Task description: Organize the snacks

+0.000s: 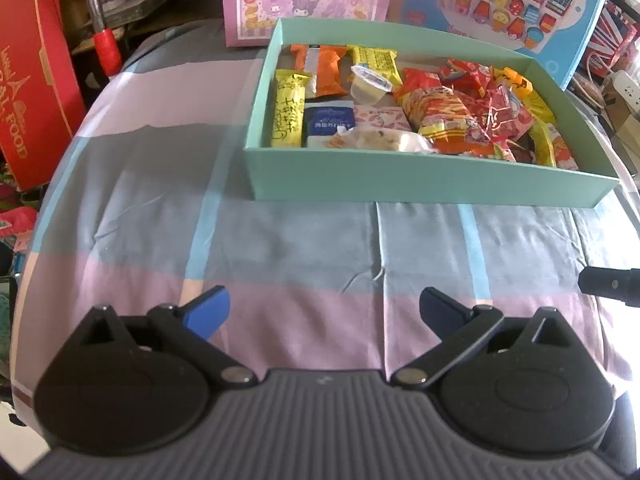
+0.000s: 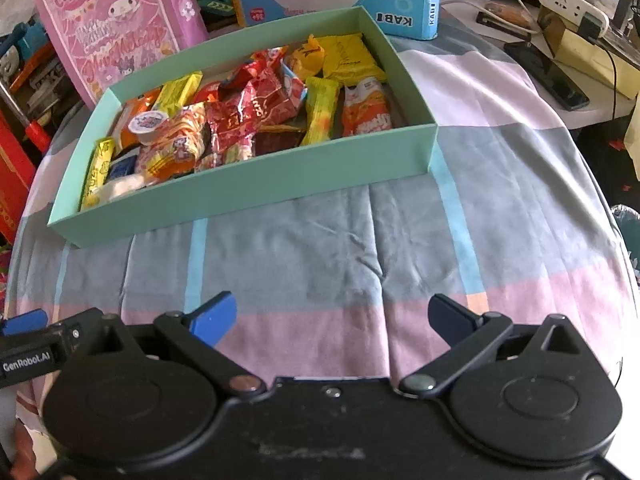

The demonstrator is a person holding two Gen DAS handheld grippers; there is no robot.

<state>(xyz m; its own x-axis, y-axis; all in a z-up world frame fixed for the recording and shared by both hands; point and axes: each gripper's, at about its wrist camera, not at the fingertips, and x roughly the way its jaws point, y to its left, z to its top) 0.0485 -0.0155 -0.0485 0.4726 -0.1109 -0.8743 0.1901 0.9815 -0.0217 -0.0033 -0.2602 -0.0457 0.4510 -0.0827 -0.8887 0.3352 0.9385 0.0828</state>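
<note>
Snacks [image 2: 240, 120] in teal box [image 1: 420, 182]: light, crinkly, slippery wrappers, best pinched at flat sealed ends; left tongs [image 1: 324, 312] and right tongs [image 2: 332, 318] gaping, empty.

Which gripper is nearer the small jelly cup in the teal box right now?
Left, as far as I can judge. The jelly cup sits in the teal box's left half, ahead of the left gripper. The right gripper faces it diagonally from the right.
</note>
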